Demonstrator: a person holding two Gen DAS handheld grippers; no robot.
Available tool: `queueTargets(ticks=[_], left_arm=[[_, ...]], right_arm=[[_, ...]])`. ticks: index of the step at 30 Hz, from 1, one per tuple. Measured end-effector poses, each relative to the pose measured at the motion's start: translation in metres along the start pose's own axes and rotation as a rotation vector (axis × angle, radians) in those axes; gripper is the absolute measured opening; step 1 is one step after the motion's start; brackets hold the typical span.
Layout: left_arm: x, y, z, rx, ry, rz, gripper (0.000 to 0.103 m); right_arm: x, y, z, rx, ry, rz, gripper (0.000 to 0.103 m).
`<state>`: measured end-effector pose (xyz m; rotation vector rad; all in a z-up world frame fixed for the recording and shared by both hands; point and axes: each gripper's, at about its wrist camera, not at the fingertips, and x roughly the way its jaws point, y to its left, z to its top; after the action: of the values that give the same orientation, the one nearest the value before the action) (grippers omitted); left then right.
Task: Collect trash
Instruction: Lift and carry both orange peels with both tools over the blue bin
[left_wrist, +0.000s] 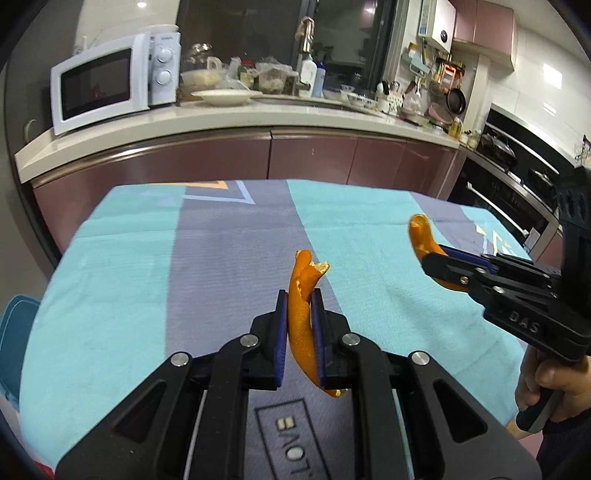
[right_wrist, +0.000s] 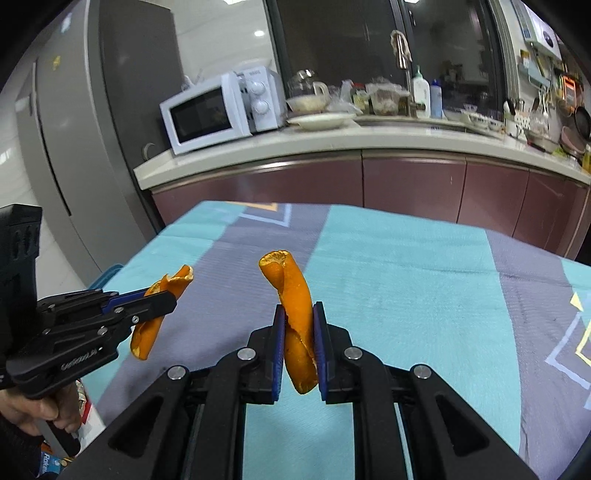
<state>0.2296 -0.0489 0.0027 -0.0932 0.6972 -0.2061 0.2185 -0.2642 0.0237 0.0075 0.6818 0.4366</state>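
Left gripper (left_wrist: 299, 321): my fingers (left_wrist: 281, 332) clamped on one orange peel (left_wrist: 301, 295), held above the desk (left_wrist: 147, 258). Right gripper (right_wrist: 299, 325): fingers closed on a second peel (right_wrist: 295, 295), also aloft. Step, as I judge it: both picked up, carrying. Next: find a bin (none in view) and release.
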Motion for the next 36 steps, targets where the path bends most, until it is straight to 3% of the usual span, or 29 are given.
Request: queueTargets(ticks=[20,36], left_arm=[[-0.175,0.061,-0.060,-0.092,-0.173,0.128,0.013],[-0.290,0.125,-0.118,-0.183,-0.272,0.262,0.013]], right_arm=[[-0.066,0.103,-0.016,-0.131,-0.103,0.100,0.013],[-0.095,0.194,-0.019,-0.264,-0.167,0.255,0.013]])
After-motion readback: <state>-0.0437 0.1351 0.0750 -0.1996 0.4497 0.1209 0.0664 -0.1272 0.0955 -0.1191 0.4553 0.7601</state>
